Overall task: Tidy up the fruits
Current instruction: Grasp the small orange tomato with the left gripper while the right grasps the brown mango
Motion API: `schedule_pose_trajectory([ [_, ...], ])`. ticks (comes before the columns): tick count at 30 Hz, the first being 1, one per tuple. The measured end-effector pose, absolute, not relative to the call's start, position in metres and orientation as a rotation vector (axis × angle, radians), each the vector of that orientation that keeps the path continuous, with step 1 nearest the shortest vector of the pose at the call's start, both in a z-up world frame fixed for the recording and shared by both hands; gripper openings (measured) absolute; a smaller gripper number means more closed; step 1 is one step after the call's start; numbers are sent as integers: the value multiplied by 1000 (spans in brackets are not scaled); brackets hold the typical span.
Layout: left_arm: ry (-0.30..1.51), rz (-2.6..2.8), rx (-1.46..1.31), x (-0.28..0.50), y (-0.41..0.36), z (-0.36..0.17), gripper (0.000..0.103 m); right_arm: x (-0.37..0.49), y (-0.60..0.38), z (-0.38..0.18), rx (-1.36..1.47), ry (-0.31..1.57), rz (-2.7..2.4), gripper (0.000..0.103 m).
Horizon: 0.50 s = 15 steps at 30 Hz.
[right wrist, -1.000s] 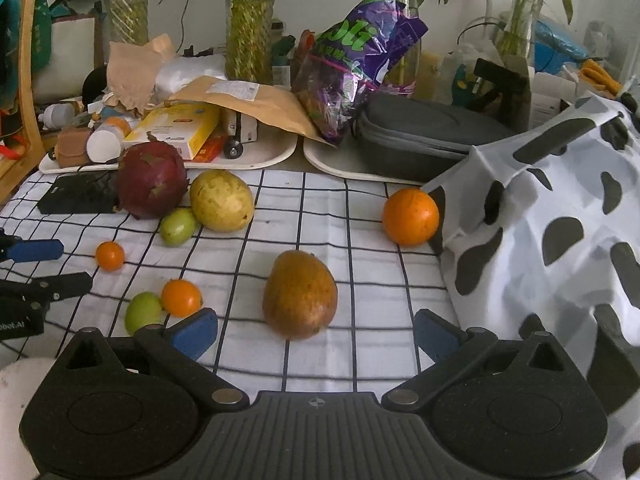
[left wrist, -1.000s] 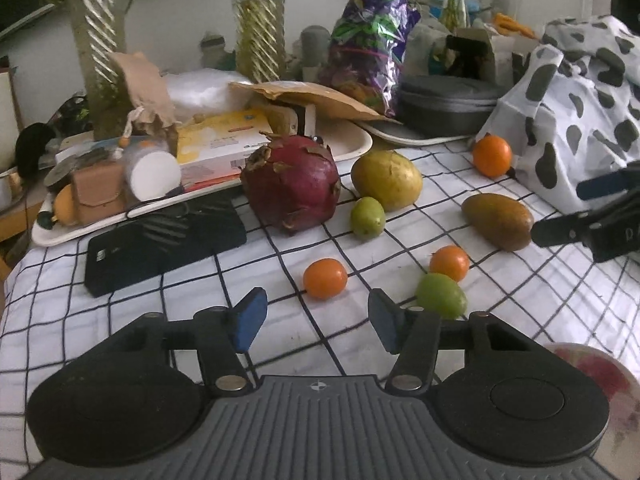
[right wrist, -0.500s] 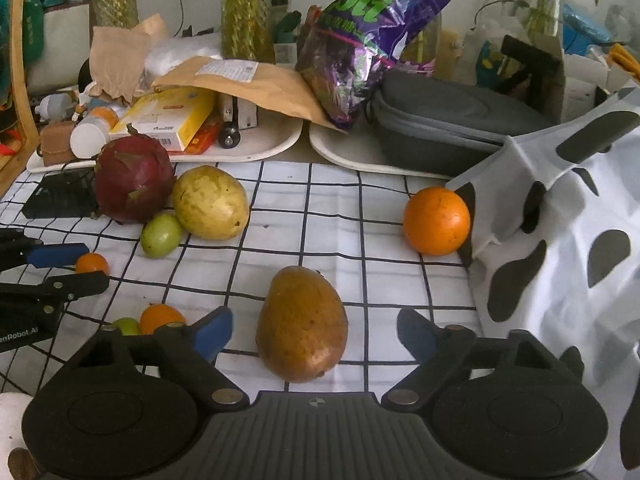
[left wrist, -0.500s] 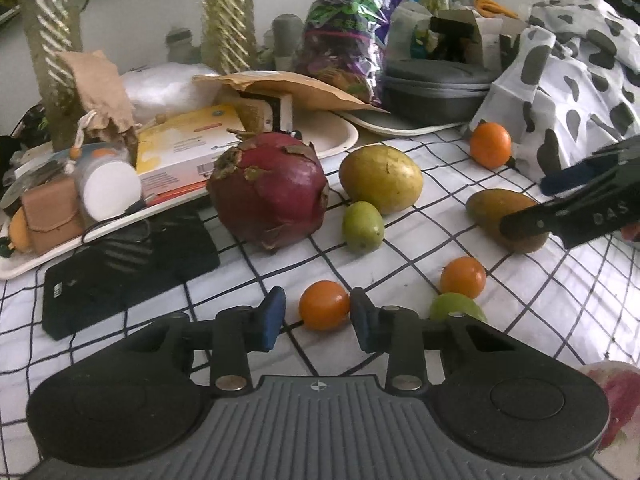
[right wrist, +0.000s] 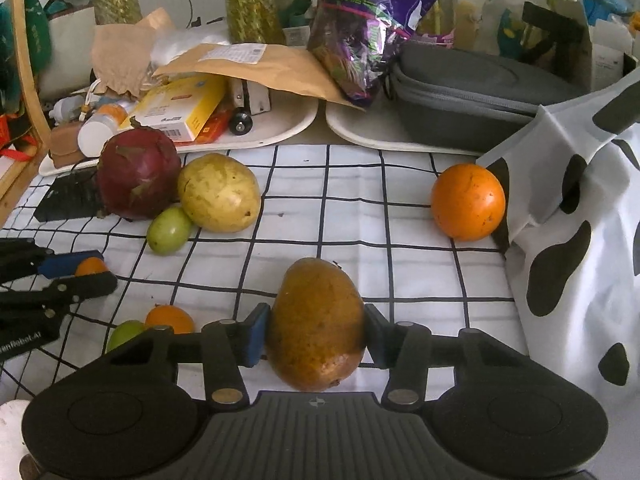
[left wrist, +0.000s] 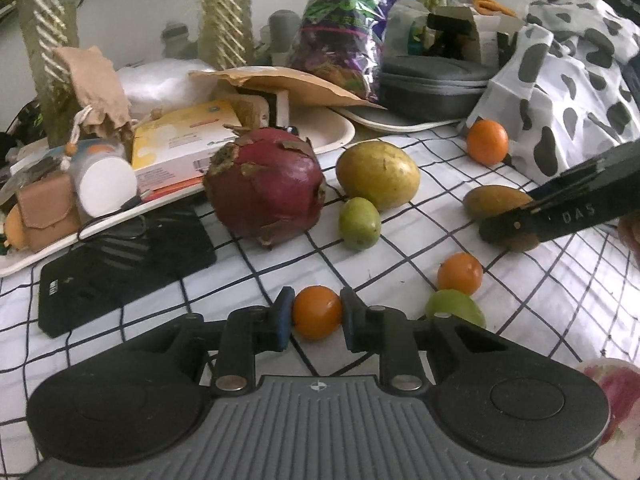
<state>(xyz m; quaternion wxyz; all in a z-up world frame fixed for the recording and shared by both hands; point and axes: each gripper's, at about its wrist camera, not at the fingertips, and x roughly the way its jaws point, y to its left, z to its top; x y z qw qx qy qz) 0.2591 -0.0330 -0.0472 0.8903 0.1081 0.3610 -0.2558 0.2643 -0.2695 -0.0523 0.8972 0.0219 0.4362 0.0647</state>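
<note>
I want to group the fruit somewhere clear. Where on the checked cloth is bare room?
The widest bare patch lies between the yellow mango and the big orange, below the two white trays. It is crowded beside the dragon fruit, and by the small orange and green fruits at the left gripper.

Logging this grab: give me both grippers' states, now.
Left gripper: shut on the small orange fruit.
Right gripper: jaws just closing, pads against the brown mango.
</note>
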Motion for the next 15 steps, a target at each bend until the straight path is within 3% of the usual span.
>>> schedule_pose_trajectory([
  [15,700,-532,216,228,-29,-25,24,232,-276,-22,76,824,135,49],
])
